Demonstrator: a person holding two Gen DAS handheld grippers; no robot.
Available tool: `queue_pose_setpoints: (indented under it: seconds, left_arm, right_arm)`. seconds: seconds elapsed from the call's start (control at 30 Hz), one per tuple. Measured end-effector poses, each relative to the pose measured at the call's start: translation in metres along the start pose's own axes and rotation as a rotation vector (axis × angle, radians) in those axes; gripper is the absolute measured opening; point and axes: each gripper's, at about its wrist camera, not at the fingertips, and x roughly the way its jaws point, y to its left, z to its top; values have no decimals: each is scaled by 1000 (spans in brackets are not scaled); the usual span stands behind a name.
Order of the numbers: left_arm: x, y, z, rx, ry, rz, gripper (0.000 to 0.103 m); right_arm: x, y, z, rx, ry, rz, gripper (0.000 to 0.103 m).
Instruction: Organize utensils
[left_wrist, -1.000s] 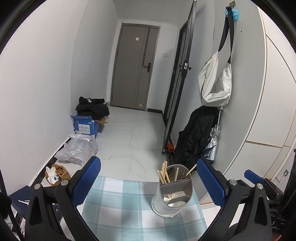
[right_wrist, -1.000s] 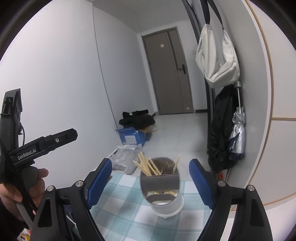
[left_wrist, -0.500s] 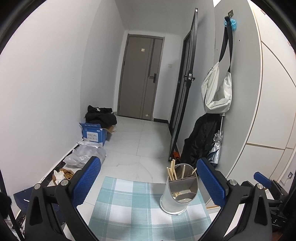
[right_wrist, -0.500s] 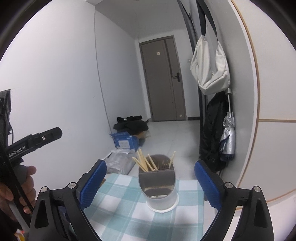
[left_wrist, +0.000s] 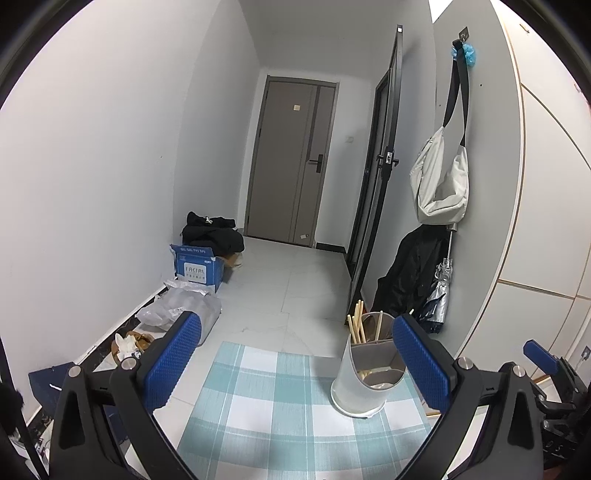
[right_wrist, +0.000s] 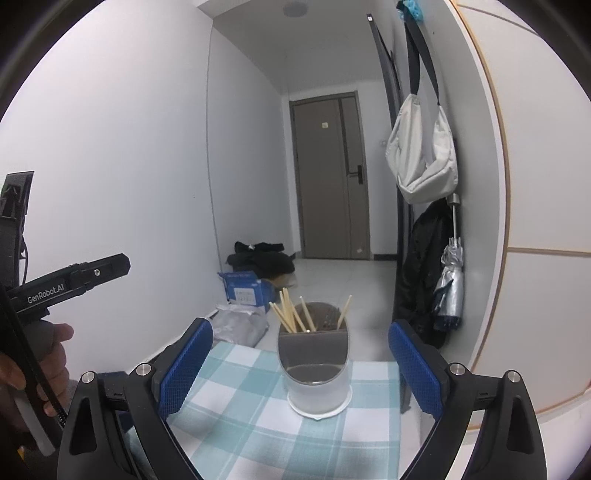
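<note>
A pale utensil holder (right_wrist: 317, 373) with a grey inner divider stands on a teal checked cloth (right_wrist: 258, 424). Several wooden chopsticks (right_wrist: 290, 314) stick up from its back compartment. My right gripper (right_wrist: 299, 363) is open, its blue pads wide apart on either side of the holder and short of it, nothing between them. In the left wrist view the holder (left_wrist: 364, 376) stands just inside the right blue pad, its chopsticks (left_wrist: 356, 325) showing. My left gripper (left_wrist: 295, 363) is open and empty. A hand (right_wrist: 40, 365) holds the left gripper's handle.
The cloth (left_wrist: 295, 413) ends at the table's far edge, with the tiled floor beyond. A blue box (left_wrist: 197, 267), plastic bags (left_wrist: 181, 312) and dark clothes lie along the left wall. A white bag (left_wrist: 441, 184), a dark coat and an umbrella hang on the right wall.
Both grippers have drawn back and dipped slightly, so more of the cloth shows in front of the holder. The right gripper's pads have spread a little wider. The holder has not moved.
</note>
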Motion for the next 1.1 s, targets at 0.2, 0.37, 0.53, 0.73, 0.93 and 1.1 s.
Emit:
queue_pose_setpoints:
  seconds: [0.2,0.37,0.53,0.73,0.93,1.1]
  left_arm:
    - [-4,3,-3,1,-12,1,102]
    - [-4,6,-5,-8,-27,12,102]
    - [-4,5,-10,8,-44,10,102]
    - [11,5,-22,11,-4,11,102]
    - [16,4,-31,15,20,15,102]
    - [19,4,-34,14,28,19,102]
  right_arm:
    - [-5,5,-4,-17,-15,-2,97]
    - [-6,8,-8,-47,-46,-1,97]
    - [-5,9,-12,-46,-56,6,97]
    - [-1,11,-21,-61,-67,-4,97]
    - [3,14,-28,-68,-53,-7,97]
    - [6,12,-34,-51,-42,-16,99]
